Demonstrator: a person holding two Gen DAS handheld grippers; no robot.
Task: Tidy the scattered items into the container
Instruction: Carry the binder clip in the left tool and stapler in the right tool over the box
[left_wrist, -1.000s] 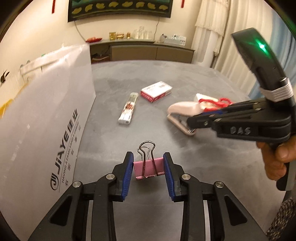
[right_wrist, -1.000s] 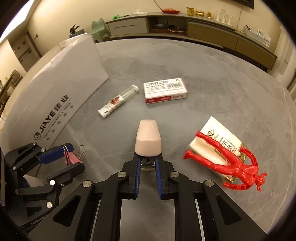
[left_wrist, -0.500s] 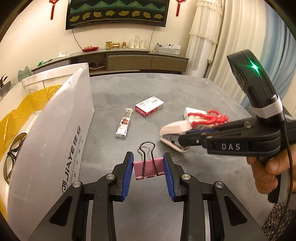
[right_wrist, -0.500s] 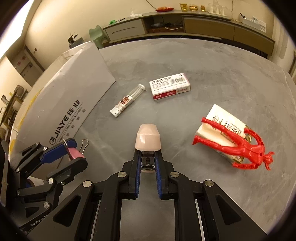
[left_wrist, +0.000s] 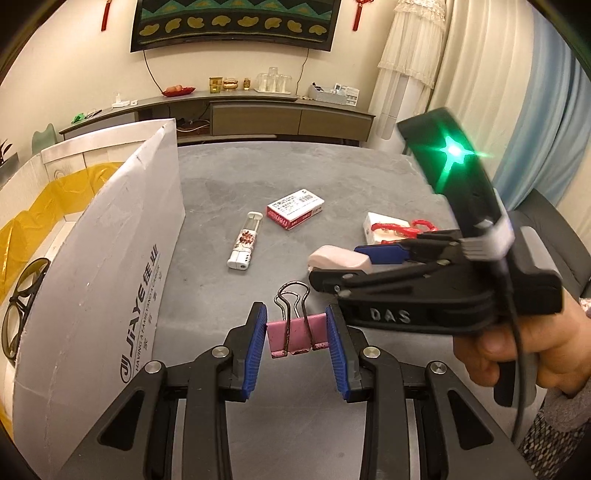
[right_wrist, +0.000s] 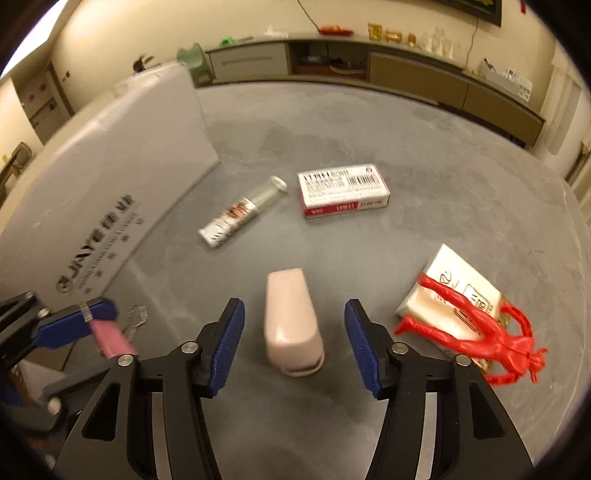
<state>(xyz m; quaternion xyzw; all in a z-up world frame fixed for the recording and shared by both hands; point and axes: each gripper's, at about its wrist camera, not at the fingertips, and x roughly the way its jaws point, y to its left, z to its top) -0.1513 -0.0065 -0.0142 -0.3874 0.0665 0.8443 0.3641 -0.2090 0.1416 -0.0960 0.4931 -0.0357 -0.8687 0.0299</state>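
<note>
My left gripper is shut on a pink binder clip, held above the grey table beside the white cardboard box. My right gripper stands open. A pale pink stapler sits blurred between its fingers, touching neither pad; I cannot tell whether it rests on the table. In the left wrist view the stapler shows beside the right gripper's blue pad. Scattered on the table are a printed lighter, a red-and-white staple box, a tissue pack and a red toy figure.
The box's tall white flap leans over the table's left side. Inside the box are a yellow liner and a pair of glasses. A person's hand grips the right tool. A sideboard runs along the far wall.
My right gripper has opened and let go of the stapler it held. My left gripper still holds the binder clip and has risen, so the box interior shows.
</note>
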